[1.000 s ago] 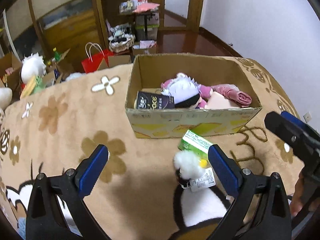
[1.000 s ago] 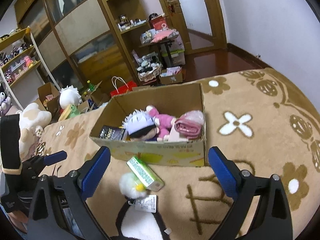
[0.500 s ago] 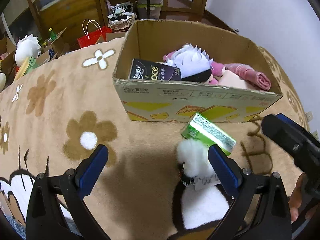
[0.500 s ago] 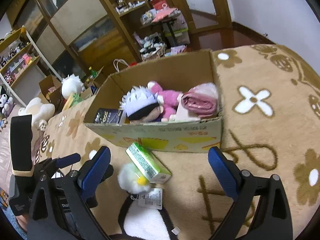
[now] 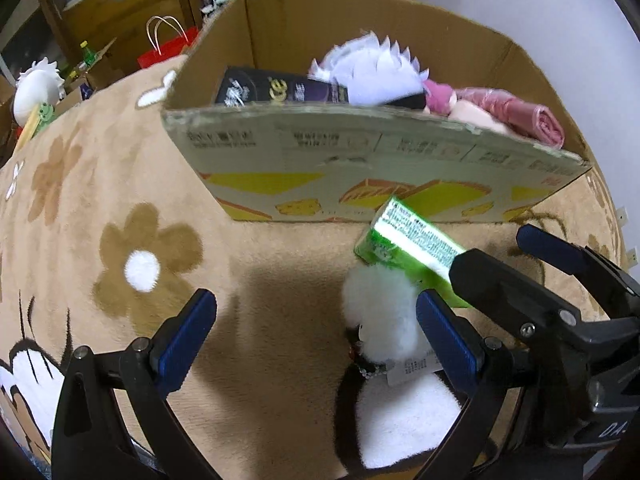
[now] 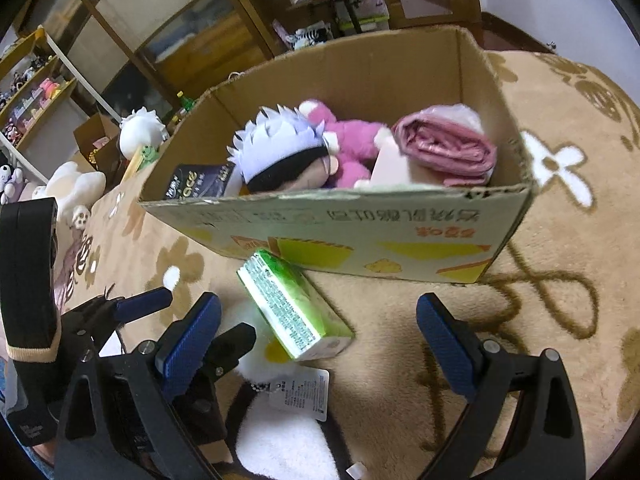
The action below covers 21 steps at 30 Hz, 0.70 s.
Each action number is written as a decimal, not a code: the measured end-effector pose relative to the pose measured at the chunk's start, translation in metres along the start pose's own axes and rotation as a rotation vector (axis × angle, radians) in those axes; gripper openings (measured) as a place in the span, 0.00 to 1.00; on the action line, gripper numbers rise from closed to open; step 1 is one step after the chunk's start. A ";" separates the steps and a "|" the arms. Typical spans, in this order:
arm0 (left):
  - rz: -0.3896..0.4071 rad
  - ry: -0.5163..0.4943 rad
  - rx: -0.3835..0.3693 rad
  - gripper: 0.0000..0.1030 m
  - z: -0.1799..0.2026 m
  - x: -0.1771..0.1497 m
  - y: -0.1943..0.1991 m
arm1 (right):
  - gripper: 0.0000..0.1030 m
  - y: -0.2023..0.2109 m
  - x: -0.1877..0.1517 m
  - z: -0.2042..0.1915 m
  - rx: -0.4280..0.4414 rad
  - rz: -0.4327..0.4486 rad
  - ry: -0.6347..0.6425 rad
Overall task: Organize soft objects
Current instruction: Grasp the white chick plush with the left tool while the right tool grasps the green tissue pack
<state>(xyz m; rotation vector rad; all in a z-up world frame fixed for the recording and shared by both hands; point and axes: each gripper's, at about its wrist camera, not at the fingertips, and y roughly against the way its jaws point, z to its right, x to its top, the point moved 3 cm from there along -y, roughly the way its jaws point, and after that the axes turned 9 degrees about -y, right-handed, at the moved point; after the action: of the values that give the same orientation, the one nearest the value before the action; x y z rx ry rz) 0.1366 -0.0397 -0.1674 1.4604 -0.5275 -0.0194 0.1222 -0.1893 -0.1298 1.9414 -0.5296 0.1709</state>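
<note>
A black-and-white plush toy [image 5: 384, 328] with a paper tag lies on the tan flower carpet just in front of both grippers; it also shows in the right wrist view [image 6: 276, 432]. A green tissue pack [image 5: 412, 246] [image 6: 292, 304] rests against it, near the cardboard box [image 5: 360, 160] [image 6: 340, 224]. The box holds a white-haired doll [image 6: 280, 152], a pink plush [image 6: 352, 140], a rolled pink cloth [image 6: 444, 148] and a black pack [image 6: 192, 182]. My left gripper [image 5: 316, 332] is open and empty, the toy's head by its right finger. My right gripper [image 6: 320, 340] is open over the pack and toy.
The tan carpet [image 5: 120, 220] spreads to the left and right of the box. Beyond its far edge are a red bag [image 5: 168, 48], open boxes, a white plush [image 5: 36, 88], and wooden shelves [image 6: 132, 40]. More plush toys [image 6: 72, 184] lie at the left.
Both grippers have moved forward and down toward the toy and the box, which now look larger. The right gripper has come close beside the left. Both stay open.
</note>
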 end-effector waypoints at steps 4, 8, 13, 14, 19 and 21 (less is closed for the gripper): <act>-0.042 -0.020 -0.019 0.96 0.001 0.001 -0.012 | 0.99 -0.008 0.000 0.002 0.002 -0.018 -0.006; -0.059 -0.021 0.005 0.96 0.001 0.003 -0.021 | 0.99 -0.011 0.001 0.003 0.009 -0.025 -0.013; -0.071 -0.008 0.004 0.96 -0.005 0.008 -0.032 | 0.99 -0.016 0.001 0.004 0.017 -0.042 -0.021; -0.078 0.000 -0.004 0.96 -0.006 0.008 -0.034 | 0.99 -0.018 0.002 0.003 0.018 -0.046 -0.020; -0.100 0.023 -0.012 0.92 -0.013 0.010 -0.043 | 0.82 -0.022 0.000 0.002 -0.001 -0.058 0.005; -0.112 0.029 -0.015 0.88 -0.016 0.011 -0.046 | 0.71 -0.025 -0.001 0.004 0.010 -0.072 0.005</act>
<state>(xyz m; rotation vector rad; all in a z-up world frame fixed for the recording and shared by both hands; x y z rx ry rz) 0.1657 -0.0347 -0.2077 1.4724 -0.4212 -0.0904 0.1318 -0.1842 -0.1521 1.9659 -0.4556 0.1323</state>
